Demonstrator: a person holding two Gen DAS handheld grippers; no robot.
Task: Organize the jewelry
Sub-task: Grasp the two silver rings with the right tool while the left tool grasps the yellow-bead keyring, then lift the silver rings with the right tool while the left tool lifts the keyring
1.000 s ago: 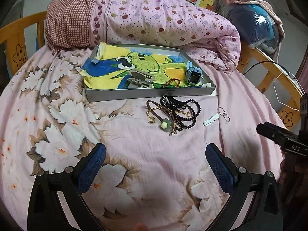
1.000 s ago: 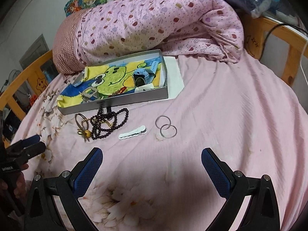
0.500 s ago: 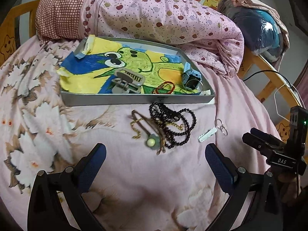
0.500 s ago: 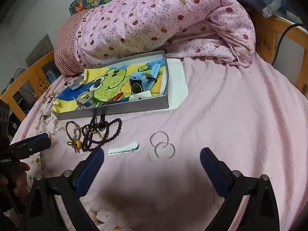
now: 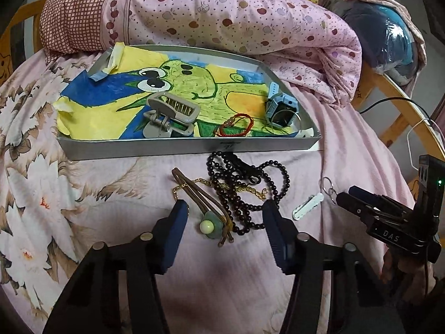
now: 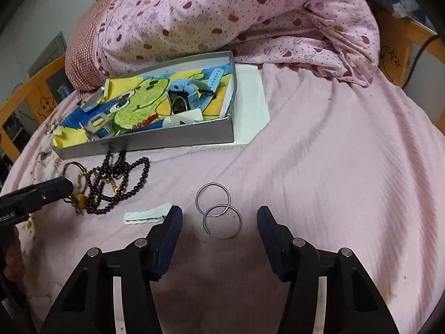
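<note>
A grey tray [image 5: 180, 147] lined with a frog drawing lies on the bed and holds a hair claw [image 5: 169, 117], a red bracelet [image 5: 236, 128] and a blue watch [image 5: 279, 108]. In front of it lie a dark bead necklace [image 5: 247, 192], a gold chain [image 5: 244, 188] and a brown hair tie with a green bead [image 5: 208, 224]. My left gripper [image 5: 225, 217] is open, its fingers either side of this pile. My right gripper [image 6: 219, 222] is open around two linked metal rings [image 6: 218, 211]. A white hair clip [image 6: 147, 215] lies beside its left finger.
A rolled pink dotted quilt [image 5: 236, 14] lies behind the tray. A white sheet [image 6: 250, 105] lies beside the tray [image 6: 167, 142]. The wooden bed frame [image 6: 403, 33] runs along the edges. A cable [image 5: 389, 103] hangs at the right.
Both grippers have moved forward and down toward the bed. The left one now straddles the necklace pile, the right one the two rings.
</note>
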